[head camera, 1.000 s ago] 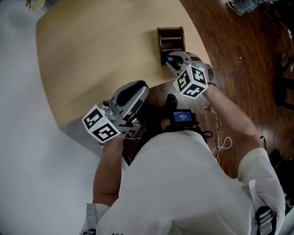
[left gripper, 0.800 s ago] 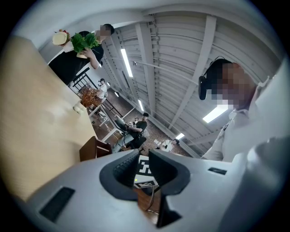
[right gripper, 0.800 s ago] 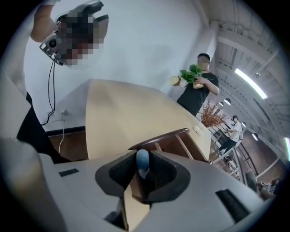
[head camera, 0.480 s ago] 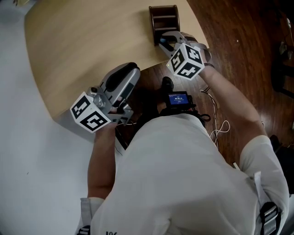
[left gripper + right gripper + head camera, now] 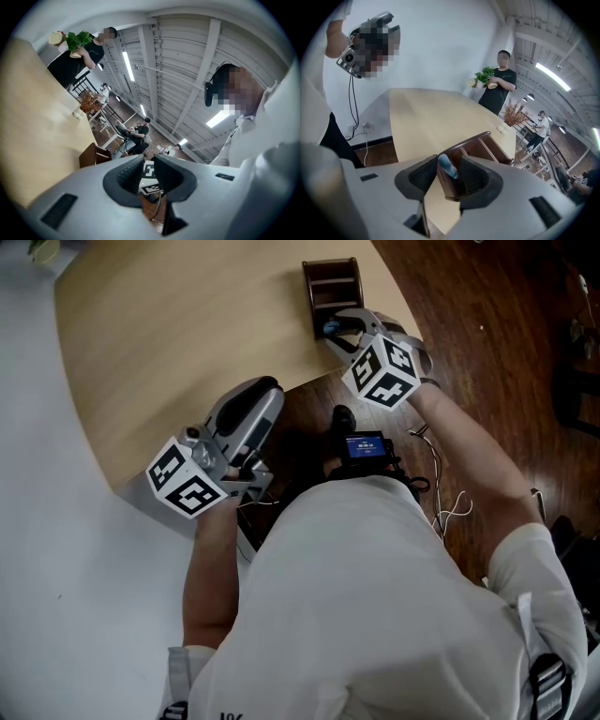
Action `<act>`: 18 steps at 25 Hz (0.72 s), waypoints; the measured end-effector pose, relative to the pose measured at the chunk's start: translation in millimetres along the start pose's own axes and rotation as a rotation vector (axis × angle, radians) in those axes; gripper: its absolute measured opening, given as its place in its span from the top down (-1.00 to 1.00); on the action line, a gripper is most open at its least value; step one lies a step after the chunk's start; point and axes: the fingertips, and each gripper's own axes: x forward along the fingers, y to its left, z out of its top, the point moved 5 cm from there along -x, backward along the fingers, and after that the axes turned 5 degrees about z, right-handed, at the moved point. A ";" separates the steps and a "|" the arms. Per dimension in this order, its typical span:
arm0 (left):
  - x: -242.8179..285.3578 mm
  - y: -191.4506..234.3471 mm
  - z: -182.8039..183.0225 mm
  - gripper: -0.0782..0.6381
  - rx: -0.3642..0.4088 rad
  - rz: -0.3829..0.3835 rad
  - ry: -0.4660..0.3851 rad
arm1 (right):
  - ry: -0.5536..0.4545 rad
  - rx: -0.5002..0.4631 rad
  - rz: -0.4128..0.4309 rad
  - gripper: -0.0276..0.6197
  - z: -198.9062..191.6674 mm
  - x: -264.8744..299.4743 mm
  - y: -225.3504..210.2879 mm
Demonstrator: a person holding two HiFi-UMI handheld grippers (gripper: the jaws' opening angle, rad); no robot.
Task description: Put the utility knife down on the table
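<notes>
Over at the tabletop (image 5: 169,343) edge, the right hand-held gripper (image 5: 449,174) has just been opening its jaws wide. The blue-tipped utility knife (image 5: 446,167) stands between them, against a brown wooden rack (image 5: 487,145). The left hand-held gripper (image 5: 146,174) is narrowly parted and empty.

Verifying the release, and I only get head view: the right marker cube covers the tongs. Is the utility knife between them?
Observer: Yes. The right gripper view shows the utility knife, blue end up, between the right gripper tongs. They have just been opening and stand apart.
Operator: Where is it sitting?
Observer: At the near end of the brown wooden organizer, by the table edge. Its lower end is hidden.
Operator: Left side?
Observer: The left gripper tongs are apart with nothing between them.
</notes>
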 end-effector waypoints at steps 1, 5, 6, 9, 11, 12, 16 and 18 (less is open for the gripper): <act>-0.4 0.3 0.0 0.60 0.000 -0.002 -0.002 | 0.001 0.007 0.002 0.48 -1.3 -0.5 1.3; -0.3 -0.8 0.5 0.60 0.007 -0.014 -0.009 | 0.009 0.013 -0.004 0.48 -5.7 -5.0 3.5; -0.1 -0.8 0.0 0.60 0.009 -0.017 -0.009 | 0.011 0.012 -0.008 0.48 -6.7 -5.9 3.8; 0.1 1.0 -1.2 0.60 0.011 -0.026 -0.010 | 0.011 0.019 -0.021 0.48 -8.6 -8.6 4.2; -0.3 1.6 -0.9 0.60 0.013 -0.031 -0.013 | 0.002 0.032 -0.036 0.48 -8.1 -13.3 3.9; -0.7 1.7 -0.6 0.60 0.013 -0.032 -0.016 | -0.005 0.037 -0.046 0.48 -7.5 -16.6 3.8; -2.2 0.0 0.9 0.60 0.012 -0.041 -0.036 | -0.028 0.072 -0.084 0.48 -6.4 -34.5 3.9; -3.3 -2.3 2.1 0.60 0.014 -0.047 -0.044 | -0.054 0.125 -0.100 0.48 -3.6 -45.5 3.3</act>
